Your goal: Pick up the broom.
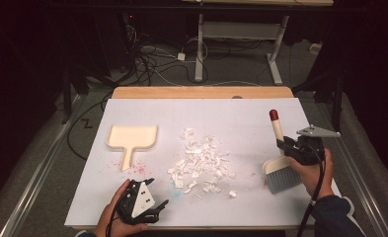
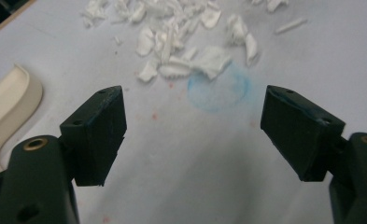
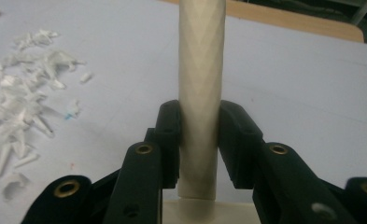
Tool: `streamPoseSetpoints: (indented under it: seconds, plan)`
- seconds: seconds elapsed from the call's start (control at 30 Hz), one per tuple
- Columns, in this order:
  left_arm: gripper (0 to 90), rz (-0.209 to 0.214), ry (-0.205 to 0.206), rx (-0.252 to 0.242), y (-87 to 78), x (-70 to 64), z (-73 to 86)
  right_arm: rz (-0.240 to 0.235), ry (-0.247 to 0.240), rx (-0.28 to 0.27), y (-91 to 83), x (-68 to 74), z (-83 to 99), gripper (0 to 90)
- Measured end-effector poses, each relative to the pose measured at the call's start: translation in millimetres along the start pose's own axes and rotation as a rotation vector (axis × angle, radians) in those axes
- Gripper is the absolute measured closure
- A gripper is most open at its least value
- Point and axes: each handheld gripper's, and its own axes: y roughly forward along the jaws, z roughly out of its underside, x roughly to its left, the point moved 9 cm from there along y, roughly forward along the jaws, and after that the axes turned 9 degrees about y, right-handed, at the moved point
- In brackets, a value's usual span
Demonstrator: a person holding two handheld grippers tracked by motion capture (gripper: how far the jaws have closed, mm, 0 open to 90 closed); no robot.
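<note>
Now the right gripper (image 1: 291,146) pinches the brush (image 1: 280,168) by its handle, near the right edge of the table (image 1: 241,106). The left gripper (image 1: 154,206) is spread wide and holds nothing, low at the front edge. The paper bits (image 1: 201,160) lie in a heap in the middle. The dustpan (image 1: 131,138) sits to their left and looks empty, though it is a bit small to tell. To sweep well, keep the bristles flat and push slowly toward the pan.

no readable text, labels or numbers anywhere (any view)
</note>
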Motion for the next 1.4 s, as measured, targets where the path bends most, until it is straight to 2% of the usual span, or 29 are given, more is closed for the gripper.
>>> streamPoseSetpoints:
  seconds: [0.1, 0.13, 0.17, 0.23, 0.27, 0.33, 0.37, 0.4, 0.47, 0.5, 0.57, 0.6, 0.67, 0.7, 0.73, 0.8, 0.83, 0.9, 0.93, 0.97, 1.0, 1.1, 1.13, 1.2, 1.27, 1.3, 1.33, 1.37, 1.4]
  plan:
    - [21.3, 0.004, -0.022, -0.045, -2.2, 1.3, -14.4, -0.01, -0.003, -0.027, -7.8, 3.6, -5.4, 71.6]
    - [21.3, 0.0, -0.023, -0.056, -3.3, 1.8, -20.3, -0.024, -0.006, -0.054, -16.5, 9.0, -11.2, 71.6]
    - [21.3, -0.003, -0.022, -0.07, -4.8, 1.7, -27.2, -0.024, -0.006, -0.054, -16.5, 9.0, -11.2, 71.6]
    - [21.3, 0.012, -0.028, -0.111, -8.3, 0.2, -43.5, -0.056, -0.014, -0.091, -28.4, 20.3, -19.2, 71.7]
    - [21.3, 0.014, -0.032, -0.133, -9.4, -0.4, -52.3, -0.056, -0.014, -0.091, -28.4, 20.3, -19.2, 71.7]
    - [21.3, 0.029, -0.033, -0.177, -10.9, -1.3, -70.4, -0.066, -0.034, -0.112, -35.1, 28.5, -24.3, 71.7]
    - [21.3, 0.047, -0.038, -0.192, -10.0, -4.1, -79.3, -0.084, -0.039, -0.132, -40.6, 38.0, -28.2, 71.7]
    - [21.3, 0.048, -0.036, -0.205, -8.7, -5.5, -88.4, -0.084, -0.039, -0.132, -40.6, 38.0, -28.2, 71.7]
    - [21.3, 0.065, -0.025, -0.228, -4.0, -10.9, -106.6, -0.095, -0.054, -0.155, -46.6, 48.7, -32.1, 71.8]
    - [21.3, 0.071, -0.018, -0.24, -0.7, -14.0, -115.9, -0.108, -0.073, -0.167, -52.6, 60.1, -35.2, 71.8]
    - [21.3, 0.1, -0.017, -0.26, 7.4, -22.4, -134.7, -0.118, -0.093, -0.181, -57.9, 70.9, -37.7, 71.7]
    - [21.3, 0.118, -0.016, -0.266, 11.7, -27.4, -143.7, -0.118, -0.093, -0.181, -57.9, 70.9, -37.7, 71.7]
    - [21.4, 0.115, 0.001, -0.275, 19.9, -34.3, -160.2, -0.151, -0.115, -0.19, -63.3, 88.9, -38.1, 71.7]
    - [21.4, 0.129, -0.009, -0.281, 24.0, -37.8, -167.7, -0.151, -0.115, -0.19, -63.3, 88.9, -38.1, 71.7]
    - [21.6, 0.152, -0.027, -0.292, 27.6, -41.0, -174.8, -0.166, -0.128, -0.194, -65.6, 100.6, -37.1, 71.7]
    - [22.5, 0.163, -0.055, -0.302, 34.8, -44.8, -186.8, -0.177, -0.154, -0.184, -66.9, 112.3, -34.9, 71.7]
    - [22.5, 0.175, -0.07, -0.307, 38.2, -46.4, -191.8, -0.177, -0.154, -0.184, -66.9, 112.3, -34.9, 71.7]
    - [23.4, 0.195, -0.115, -0.315, 45.0, -48.7, -199.5, -0.186, -0.17, -0.194, -69.0, 122.9, -33.7, 71.7]
    - [25.9, 0.204, -0.128, -0.316, 48.4, -49.9, -202.1, -0.201, -0.184, -0.199, -71.1, 133.2, -31.9, 71.7]
    - [25.9, 0.212, -0.14, -0.318, 51.3, -51.0, -204.0, -0.201, -0.184, -0.199, -71.1, 133.2, -31.9, 71.7]
    - [32.3, 0.211, -0.151, -0.322, 54.0, -51.1, -205.3, -0.219, -0.212, -0.187, -72.8, 143.8, -29.4, 71.7]
    - [40.3, 0.239, -0.181, -0.311, 63.3, -50.6, -201.7, -0.25, -0.232, -0.184, -75.3, 156.9, -25.5, 71.6]
    - [44.7, 0.239, -0.181, -0.311, 63.3, -50.6, -201.7, -0.256, -0.233, -0.186, -76.0, 160.3, -24.4, 71.6]
    - [54.0, 0.274, -0.199, -0.339, 60.2, -47.1, -196.6, -0.258, -0.244, -0.19, -76.9, 165.2, -23.1, 71.5]
    - [58.8, 0.258, -0.198, -0.337, 59.1, -44.8, -194.5, -0.271, -0.246, -0.2, -78.2, 167.2, -22.8, 71.3]
    - [62.7, 0.277, -0.217, -0.344, 56.2, -41.7, -188.8, -0.281, -0.248, -0.202, -78.8, 167.7, -22.6, 71.3]
    - [63.5, 0.277, -0.217, -0.344, 56.2, -41.7, -188.8, -0.281, -0.248, -0.202, -78.8, 167.7, -22.6, 71.3]
    - [64.1, 0.282, -0.215, -0.331, 53.9, -40.2, -183.8, -0.315, -0.256, -0.202, -79.9, 170.5, -21.0, 71.0]
    - [64.3, 0.282, -0.215, -0.331, 53.9, -40.2, -183.8, -0.315, -0.256, -0.202, -79.9, 170.5, -21.0, 71.0]
